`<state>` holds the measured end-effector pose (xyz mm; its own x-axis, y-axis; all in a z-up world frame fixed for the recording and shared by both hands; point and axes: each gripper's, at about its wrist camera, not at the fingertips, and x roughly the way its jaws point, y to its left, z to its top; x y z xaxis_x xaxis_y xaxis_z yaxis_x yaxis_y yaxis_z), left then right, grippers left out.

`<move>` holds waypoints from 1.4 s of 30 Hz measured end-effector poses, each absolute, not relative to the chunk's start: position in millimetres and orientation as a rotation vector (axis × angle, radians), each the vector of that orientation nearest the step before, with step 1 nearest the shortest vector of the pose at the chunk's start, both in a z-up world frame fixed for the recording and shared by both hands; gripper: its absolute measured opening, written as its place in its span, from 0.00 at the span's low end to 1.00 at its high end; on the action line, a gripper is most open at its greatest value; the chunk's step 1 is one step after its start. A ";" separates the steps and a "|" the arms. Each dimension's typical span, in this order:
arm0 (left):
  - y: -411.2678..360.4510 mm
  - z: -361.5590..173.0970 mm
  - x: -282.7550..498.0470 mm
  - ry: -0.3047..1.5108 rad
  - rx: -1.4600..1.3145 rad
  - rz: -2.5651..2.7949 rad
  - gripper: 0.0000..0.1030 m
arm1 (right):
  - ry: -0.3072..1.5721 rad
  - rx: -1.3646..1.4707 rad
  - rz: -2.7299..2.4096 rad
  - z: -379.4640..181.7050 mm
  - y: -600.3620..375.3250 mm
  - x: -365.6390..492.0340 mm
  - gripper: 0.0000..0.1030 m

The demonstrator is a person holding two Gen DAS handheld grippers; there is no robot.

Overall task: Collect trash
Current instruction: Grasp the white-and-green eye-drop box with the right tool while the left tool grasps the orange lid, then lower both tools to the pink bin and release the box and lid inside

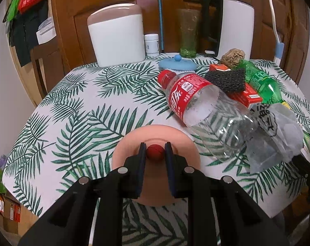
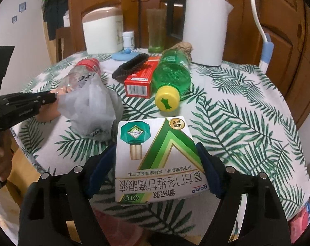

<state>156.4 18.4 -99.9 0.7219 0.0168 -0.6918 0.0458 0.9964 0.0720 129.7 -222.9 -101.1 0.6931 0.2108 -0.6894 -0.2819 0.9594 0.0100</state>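
While the left gripper (image 1: 155,153) fingers pinch the red knob (image 1: 154,152) of a peach lid (image 1: 181,143), the right gripper (image 2: 155,164) fingers clamp a glossy eye-drop carton (image 2: 155,160) at the tabletop's (image 2: 237,106) near edge. Risk: thin cardboard crushes or slips from the pads. Further out: clear cola bottle (image 1: 200,106), crinkled bag (image 2: 89,110), green bottle (image 2: 171,78), mid-tabletop.

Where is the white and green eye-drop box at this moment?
In the right wrist view the eye-drop box sits low and central between the right gripper's jaws, just in front of the green bottle's yellow cap.
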 end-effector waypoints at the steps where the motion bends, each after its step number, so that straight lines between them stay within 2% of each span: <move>1: 18.7 -98.7 153.6 0.763 0.087 -0.017 0.18 | 0.756 -0.098 0.275 -100.2 -223.3 127.4 0.75; 16: 12.5 -66.8 80.8 0.730 0.082 -0.070 0.18 | 0.716 -0.079 0.328 -73.2 -209.9 64.4 0.75; 25: 2.3 -78.1 23.0 0.768 0.092 -0.123 0.18 | 0.738 -0.093 0.388 -83.2 -188.4 18.5 0.75; 34: -4.3 -147.2 -9.7 0.900 0.114 -0.159 0.18 | 0.845 -0.110 0.431 -147.4 -171.0 -5.7 0.75; 42: -4.7 -258.0 2.6 1.104 0.154 -0.163 0.18 | 1.003 -0.148 0.471 -245.9 -147.4 -3.2 0.75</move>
